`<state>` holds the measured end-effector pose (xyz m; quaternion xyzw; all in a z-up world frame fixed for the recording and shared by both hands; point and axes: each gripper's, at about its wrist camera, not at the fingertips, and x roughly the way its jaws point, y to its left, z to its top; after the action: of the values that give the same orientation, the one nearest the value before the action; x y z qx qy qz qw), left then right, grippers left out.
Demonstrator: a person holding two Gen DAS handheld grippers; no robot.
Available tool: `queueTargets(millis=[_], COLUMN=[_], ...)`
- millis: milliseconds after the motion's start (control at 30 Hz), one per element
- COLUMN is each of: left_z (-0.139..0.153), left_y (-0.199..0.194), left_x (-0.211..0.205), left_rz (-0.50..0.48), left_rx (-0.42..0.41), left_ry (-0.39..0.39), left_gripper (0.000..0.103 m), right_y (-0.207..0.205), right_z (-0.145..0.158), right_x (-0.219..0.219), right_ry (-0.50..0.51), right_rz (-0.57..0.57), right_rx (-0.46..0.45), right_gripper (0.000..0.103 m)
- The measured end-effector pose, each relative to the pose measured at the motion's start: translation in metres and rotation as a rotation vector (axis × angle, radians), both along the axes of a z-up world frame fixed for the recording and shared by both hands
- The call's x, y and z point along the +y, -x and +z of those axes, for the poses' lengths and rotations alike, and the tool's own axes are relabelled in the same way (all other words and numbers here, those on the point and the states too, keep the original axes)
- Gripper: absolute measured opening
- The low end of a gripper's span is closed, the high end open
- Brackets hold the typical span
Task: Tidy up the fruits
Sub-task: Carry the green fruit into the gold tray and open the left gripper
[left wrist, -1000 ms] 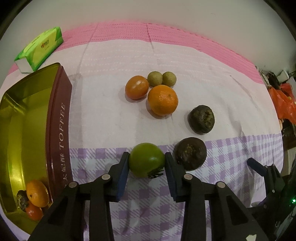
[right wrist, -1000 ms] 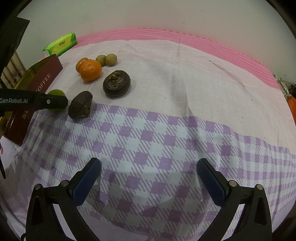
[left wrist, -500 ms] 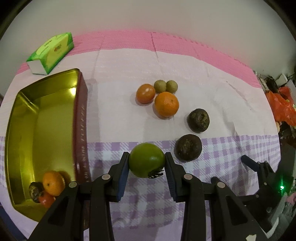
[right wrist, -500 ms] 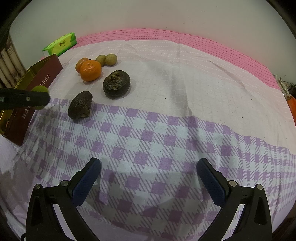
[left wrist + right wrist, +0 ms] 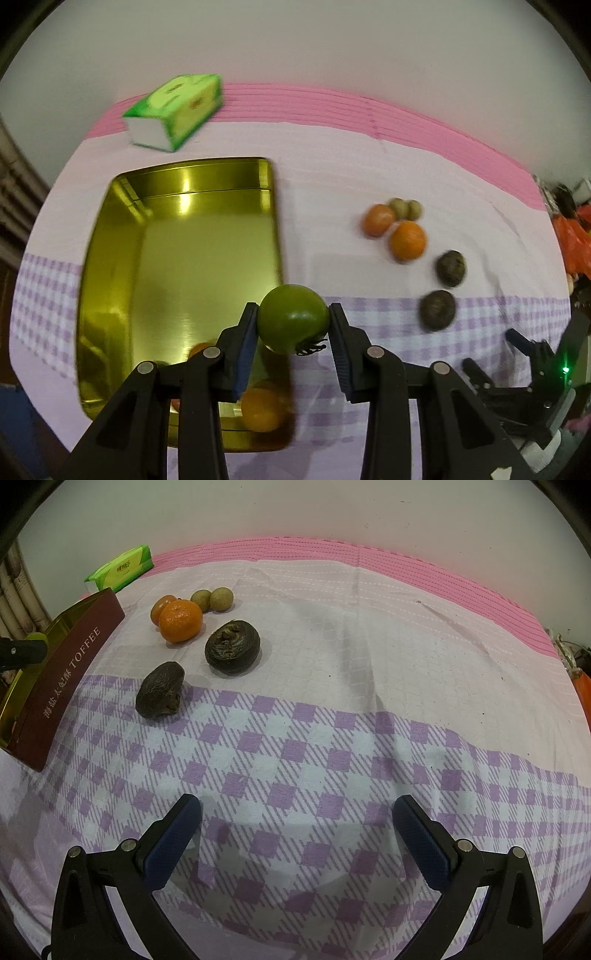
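My left gripper [image 5: 292,321] is shut on a green tomato [image 5: 291,317] and holds it above the right edge of the gold toffee tin [image 5: 177,236]. An orange [image 5: 260,410] lies in the tin's near corner, and other fruit there is partly hidden by the fingers. On the cloth lie a tomato [image 5: 161,607], an orange [image 5: 181,621], two small round green fruits [image 5: 212,599] and two dark wrinkled fruits [image 5: 232,646], [image 5: 160,692]. My right gripper [image 5: 295,830] is open and empty above the checked cloth.
A green tissue pack [image 5: 175,110] lies behind the tin near the wall. The tin's maroon side [image 5: 70,675] stands at the left of the right wrist view. Clutter and orange bags [image 5: 576,240] sit past the table's right edge.
My left gripper has risen and swung left with the green tomato, from beside the dark fruits to above the tin. The right gripper has not moved.
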<state>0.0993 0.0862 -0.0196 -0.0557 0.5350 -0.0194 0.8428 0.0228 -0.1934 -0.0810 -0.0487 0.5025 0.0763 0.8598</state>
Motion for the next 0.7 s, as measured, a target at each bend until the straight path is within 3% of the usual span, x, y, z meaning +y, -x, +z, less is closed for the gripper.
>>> queueTargets(millis=[367,700], left_z=[-0.02,-0.046], left_y=[-0.008,-0.011], left_x=[0.071,0.1], left_rz=[0.157,0.229], left_rx=[0.038,0.109], left_ry=[-0.034,-0.035], left_gripper=[0.034,0.034], right_y=[0.001,0.0], right_z=[0.0,0.0], right_x=[0.0,0.0], right_ry=[0.002,0.004], right_rz=[-0.003,-0.007], right_rx=[0.001,0.001], right_gripper=[0.103,0.103])
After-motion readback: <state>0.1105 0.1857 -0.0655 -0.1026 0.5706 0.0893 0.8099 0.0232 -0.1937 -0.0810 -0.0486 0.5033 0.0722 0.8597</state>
